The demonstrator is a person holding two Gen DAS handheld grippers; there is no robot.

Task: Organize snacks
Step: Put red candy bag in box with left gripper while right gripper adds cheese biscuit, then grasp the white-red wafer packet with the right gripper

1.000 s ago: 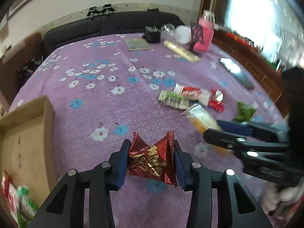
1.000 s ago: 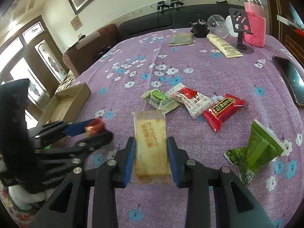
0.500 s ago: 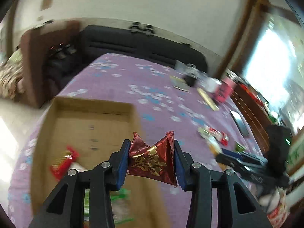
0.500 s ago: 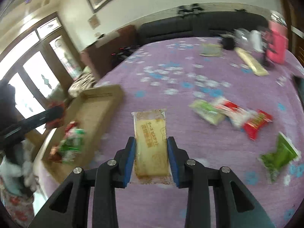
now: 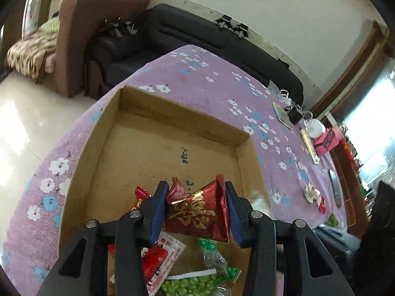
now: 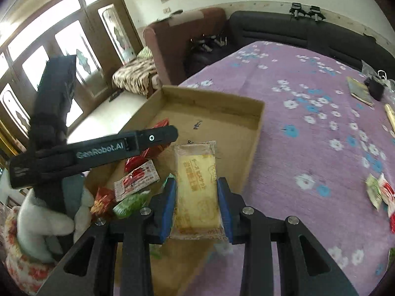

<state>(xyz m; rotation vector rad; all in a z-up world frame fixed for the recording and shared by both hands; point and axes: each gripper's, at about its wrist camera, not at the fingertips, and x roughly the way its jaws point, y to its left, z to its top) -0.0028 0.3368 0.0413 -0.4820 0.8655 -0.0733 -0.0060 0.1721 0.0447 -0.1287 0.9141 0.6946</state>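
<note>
Snacks hung over the cardboard box (image 5: 170,133), ready to drop: left claw (image 5: 196,208) was opening around its red packet (image 5: 197,212); right claw (image 6: 196,204) clenched the biscuit pack (image 6: 196,182).

box's (image 5: 172,148) far half bare; snacks (image 5: 192,271) crowd near end

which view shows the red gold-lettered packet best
The left wrist view: the red packet sits front and centre between the left tool fingers, whose jaws are opening, its gold characters readable, above the cardboard box. The right wrist view shows the left tool from the side, largely hiding the packet; only a red sliver shows there.
</note>
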